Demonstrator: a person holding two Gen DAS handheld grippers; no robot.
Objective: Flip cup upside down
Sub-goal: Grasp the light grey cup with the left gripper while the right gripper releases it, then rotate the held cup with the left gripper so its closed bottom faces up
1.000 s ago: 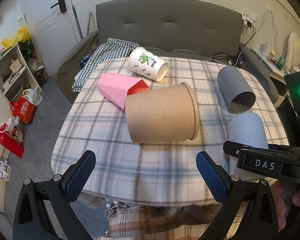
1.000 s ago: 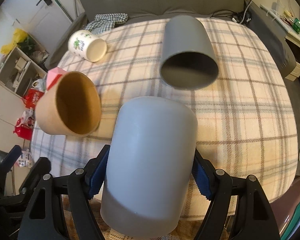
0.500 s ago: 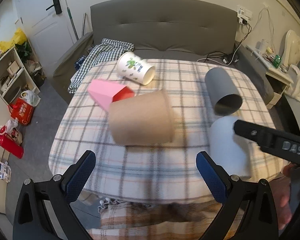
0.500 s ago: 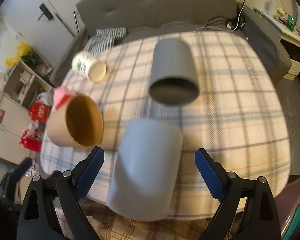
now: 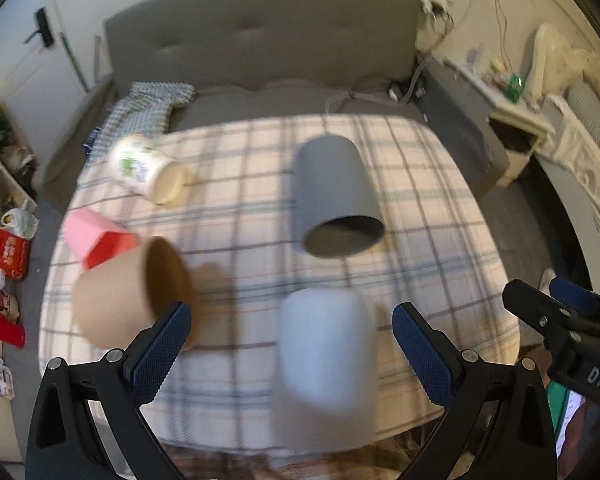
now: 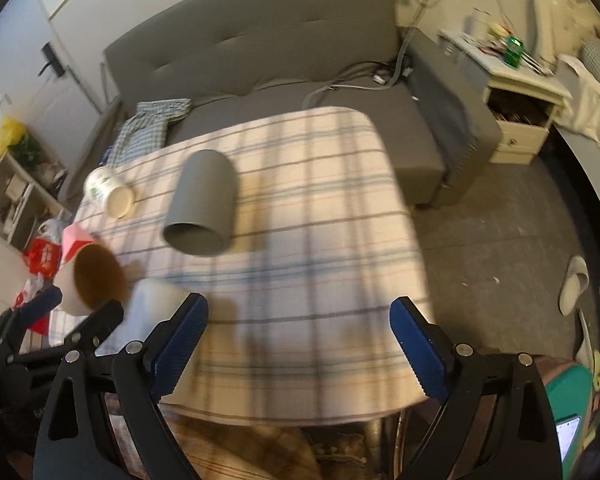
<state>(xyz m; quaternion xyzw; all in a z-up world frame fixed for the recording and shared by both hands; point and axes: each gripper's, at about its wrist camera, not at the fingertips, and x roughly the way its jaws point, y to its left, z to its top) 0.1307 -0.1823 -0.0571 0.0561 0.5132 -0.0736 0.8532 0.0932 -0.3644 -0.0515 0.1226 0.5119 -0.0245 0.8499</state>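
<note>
At the left edge of the tabletop a brown paper cup lies on its side, mouth turned inward, with a pink cup tucked behind it and a printed white cup farther back — none of these 3 is upended yet. The left hand-held gripper hangs with its jaws spread wide around a pale blue cup, which stands mouth-down near the front edge, apparently already flipped. Behind it a dark grey cup lies on its side, opening toward the camera, likely awaiting its turn. Rightmost, the right hand-held gripper is also parted and empty, over bare cloth.
</note>
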